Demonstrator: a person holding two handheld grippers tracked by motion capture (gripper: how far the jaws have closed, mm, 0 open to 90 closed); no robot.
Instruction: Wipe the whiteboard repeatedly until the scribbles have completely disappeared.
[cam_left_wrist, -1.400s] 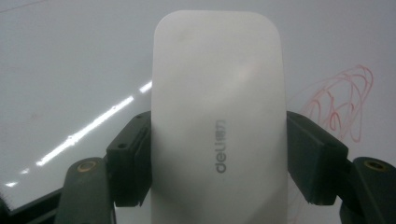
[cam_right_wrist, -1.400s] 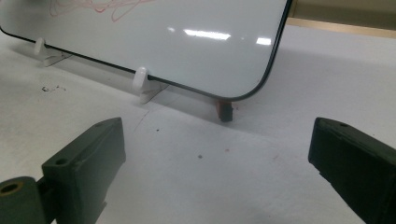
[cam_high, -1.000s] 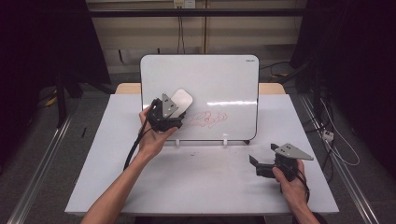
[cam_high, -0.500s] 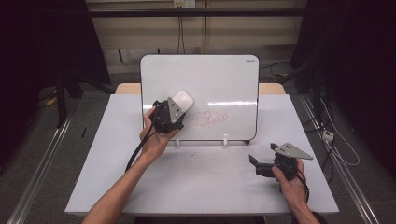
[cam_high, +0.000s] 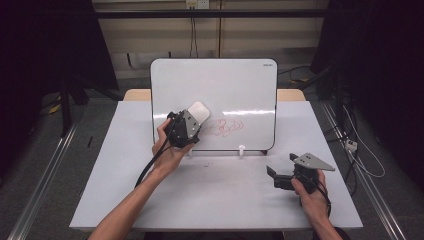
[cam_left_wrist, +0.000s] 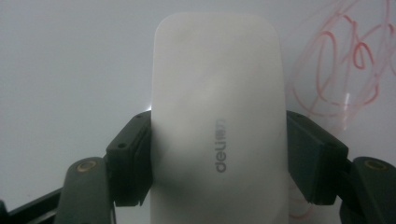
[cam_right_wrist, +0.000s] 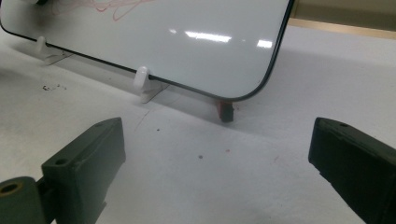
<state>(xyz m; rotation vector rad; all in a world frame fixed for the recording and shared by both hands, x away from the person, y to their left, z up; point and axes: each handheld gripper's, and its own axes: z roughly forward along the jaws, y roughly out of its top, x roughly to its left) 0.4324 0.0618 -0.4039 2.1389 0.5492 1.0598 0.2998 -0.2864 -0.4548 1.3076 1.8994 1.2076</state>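
High view: the left gripper (cam_high: 192, 120) holds a white eraser (cam_high: 198, 111) against the whiteboard (cam_high: 215, 85), eraser's long axis running on from the jaws, up and to the right across the board face. Red scribble (cam_high: 226, 128) sits just right of the eraser tip, close but apart. The right gripper (cam_high: 274, 176) rests low on the table (cam_high: 220, 195), well apart from the board, jaws aimed left. White clip feet (cam_high: 241, 149) prop the board's lower edge.

Left gripper view: jaws clamped on the eraser (cam_left_wrist: 217, 116) at both long sides, its rounded end pointing straight ahead of the tool. Smooth white shell, grey "deli" logo, faint smudges. Scribble (cam_left_wrist: 345, 70) ahead-right, board (cam_left_wrist: 70, 70) behind.

Right gripper view: jaws wide apart, nothing btwn them. Ahead: board's rounded corner (cam_right_wrist: 261, 88), a clip foot (cam_right_wrist: 142, 79), a small dark stub w/ red (cam_right_wrist: 226, 110) under the edge, dark specks (cam_right_wrist: 49, 87) on the table (cam_right_wrist: 210, 177).
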